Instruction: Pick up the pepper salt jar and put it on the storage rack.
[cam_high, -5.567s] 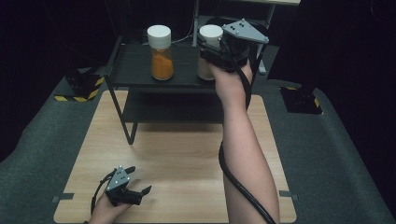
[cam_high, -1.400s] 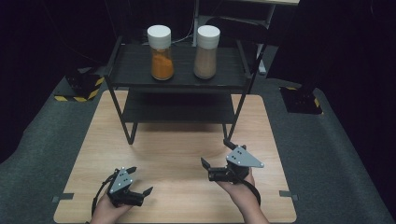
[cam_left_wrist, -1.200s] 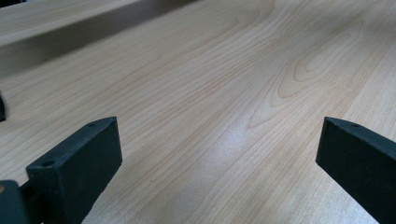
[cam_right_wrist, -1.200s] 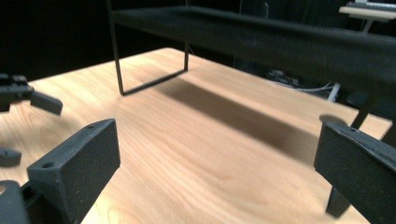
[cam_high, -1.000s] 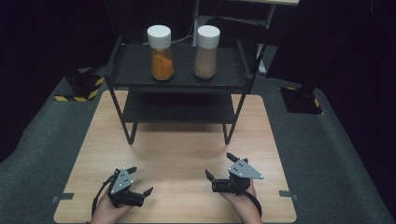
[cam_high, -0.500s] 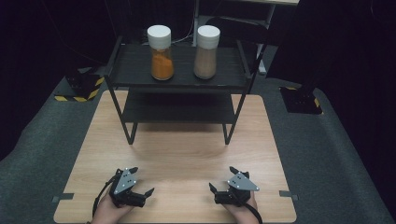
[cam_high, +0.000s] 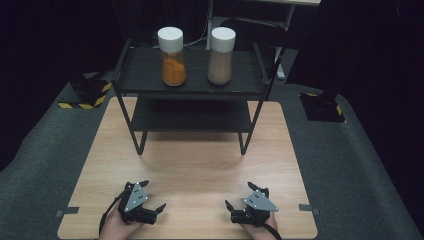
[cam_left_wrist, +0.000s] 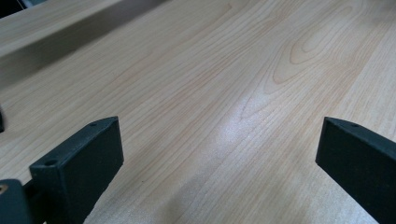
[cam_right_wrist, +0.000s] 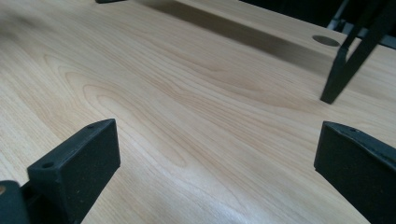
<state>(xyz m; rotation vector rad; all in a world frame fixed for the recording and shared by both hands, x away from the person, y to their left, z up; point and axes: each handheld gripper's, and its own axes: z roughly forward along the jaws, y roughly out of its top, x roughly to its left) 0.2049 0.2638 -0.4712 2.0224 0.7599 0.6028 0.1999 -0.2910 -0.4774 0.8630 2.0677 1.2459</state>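
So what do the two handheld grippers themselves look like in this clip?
Both are black. The left gripper and right gripper each carry a grey three-cornered plate with small dark dots on top. A black cable trails from each toward the person. In the gripper views the fingers are flat, blocky black pads with small holes near their tips. No sleeves show.

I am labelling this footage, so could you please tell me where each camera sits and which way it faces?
High view: above the person's side, looking forward and down at rack, jars, both hands.
Left gripper view: on left gripper, facing the table; open jaws show.
Right gripper view: on right gripper, facing a rack leg; open jaws show.
All share the table.
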